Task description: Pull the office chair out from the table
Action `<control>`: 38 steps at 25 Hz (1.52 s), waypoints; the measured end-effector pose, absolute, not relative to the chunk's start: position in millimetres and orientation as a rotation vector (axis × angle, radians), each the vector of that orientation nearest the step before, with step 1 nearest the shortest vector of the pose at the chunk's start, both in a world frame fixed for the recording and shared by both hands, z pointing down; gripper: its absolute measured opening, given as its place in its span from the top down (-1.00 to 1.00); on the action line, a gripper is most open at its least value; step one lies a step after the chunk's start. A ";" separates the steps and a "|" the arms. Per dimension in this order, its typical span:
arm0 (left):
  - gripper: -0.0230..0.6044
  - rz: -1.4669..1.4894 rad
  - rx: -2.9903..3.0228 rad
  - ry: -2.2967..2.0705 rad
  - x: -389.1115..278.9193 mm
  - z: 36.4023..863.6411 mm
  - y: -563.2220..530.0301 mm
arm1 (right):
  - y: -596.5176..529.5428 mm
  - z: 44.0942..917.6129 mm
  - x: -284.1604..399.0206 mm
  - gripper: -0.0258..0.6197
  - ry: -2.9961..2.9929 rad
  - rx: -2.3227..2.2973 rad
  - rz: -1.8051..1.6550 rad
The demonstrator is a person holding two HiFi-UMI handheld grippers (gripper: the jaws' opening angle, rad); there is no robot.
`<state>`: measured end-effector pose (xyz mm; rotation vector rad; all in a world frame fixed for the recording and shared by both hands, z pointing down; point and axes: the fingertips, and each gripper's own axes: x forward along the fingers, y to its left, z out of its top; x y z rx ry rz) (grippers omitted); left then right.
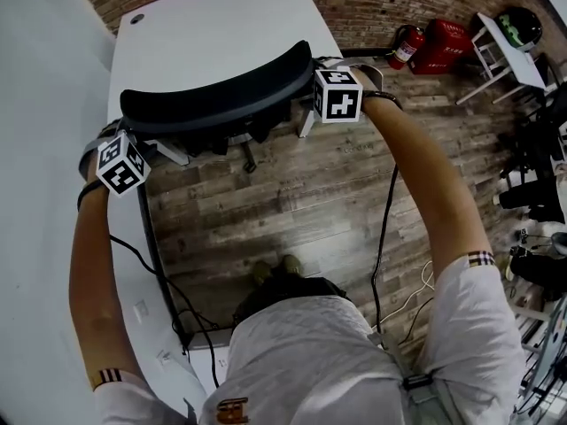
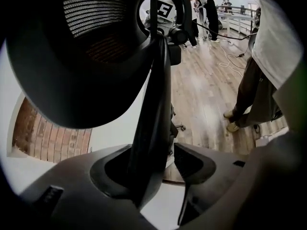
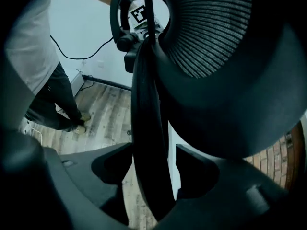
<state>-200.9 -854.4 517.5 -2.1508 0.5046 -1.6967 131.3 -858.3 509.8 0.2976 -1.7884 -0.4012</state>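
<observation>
The black office chair's mesh backrest (image 1: 213, 96) stands pushed in against the white table (image 1: 221, 25). My left gripper (image 1: 124, 153) is at the backrest's left end and my right gripper (image 1: 330, 91) at its right end, both pointing steeply down. In the left gripper view the backrest's dark side rim (image 2: 153, 104) runs between the jaws of the left gripper (image 2: 160, 162), with a gap on the right side. In the right gripper view the rim (image 3: 146, 104) likewise lies inside the wide jaws of the right gripper (image 3: 153, 166), unpressed. The chair's seat is hidden.
A white wall (image 1: 35, 149) runs close along the left. Wood floor lies behind the chair, where the person's feet (image 1: 275, 268) stand and cables (image 1: 383, 237) trail. A red fire extinguisher (image 1: 405, 47), a red box (image 1: 440, 45) and a white stand (image 1: 505, 56) sit at the far right.
</observation>
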 end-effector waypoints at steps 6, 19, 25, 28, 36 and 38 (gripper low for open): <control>0.11 -1.687 -2.152 0.482 -198.5 527.2 -862.7 | -862.6 520.5 126.3 0.19 -1.785 0.281 -0.422; 0.68 -1.674 -2.064 0.476 -201.5 531.2 -855.4 | -850.4 524.1 125.8 0.62 -1.744 0.278 -0.487; 0.68 -1.674 -2.067 0.459 -204.9 528.3 -831.8 | -832.6 516.8 128.5 0.63 -1.714 0.335 -0.494; 0.68 -1.662 -2.069 0.460 -201.6 528.2 -814.3 | -815.6 514.8 130.9 0.62 -1.712 0.343 -0.497; 0.68 -1.663 -2.071 0.430 -199.8 527.0 -752.7 | -750.5 511.9 131.2 0.63 -1.719 0.347 -0.499; 0.68 -1.669 -2.071 0.430 -200.0 528.8 -733.7 | -733.1 513.3 130.8 0.63 -1.720 0.350 -0.501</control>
